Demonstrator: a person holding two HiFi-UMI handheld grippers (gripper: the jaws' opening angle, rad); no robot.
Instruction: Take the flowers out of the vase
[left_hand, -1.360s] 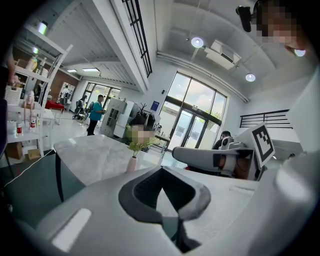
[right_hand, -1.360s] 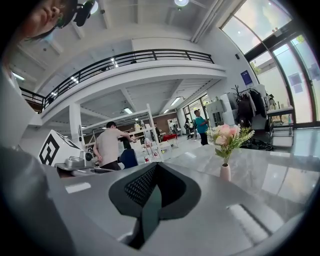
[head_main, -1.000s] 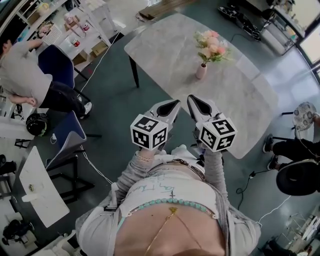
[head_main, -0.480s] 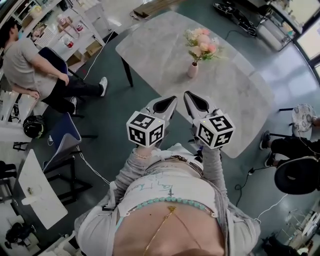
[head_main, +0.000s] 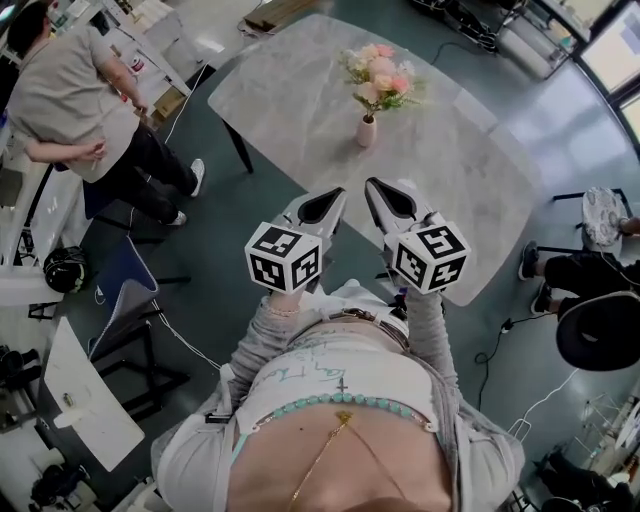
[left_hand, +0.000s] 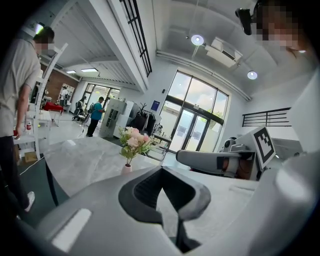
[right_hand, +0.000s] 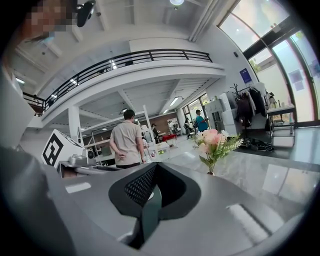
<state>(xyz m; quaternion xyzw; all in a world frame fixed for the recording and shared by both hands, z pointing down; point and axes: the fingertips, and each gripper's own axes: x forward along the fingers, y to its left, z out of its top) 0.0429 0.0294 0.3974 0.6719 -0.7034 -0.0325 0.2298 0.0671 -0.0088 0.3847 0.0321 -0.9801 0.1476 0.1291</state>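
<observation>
Pink blooms and green fronds, the flowers stand untouched in their small pale vase near the middle of a grey stone-look table; the job of lifting them out has not yet begun. The person holds two handheld tools side by side close to the body, by the table's nearest edge and well apart from the vase. The left gripper and the right gripper both point toward the bouquet, each with its jaws pressed together and nothing between them, as each gripper's own view confirms. In those views the flowers look small and distant beyond the closed jaw tips. By the look of it, every step is left to do: the approach across the tabletop, the parting of one pair of jaws, a hold on the stems above the vase's neck, perhaps the other tool steadying the vase, and the lift clear. A bystander in a grey shirt stands off to the table's far left.
</observation>
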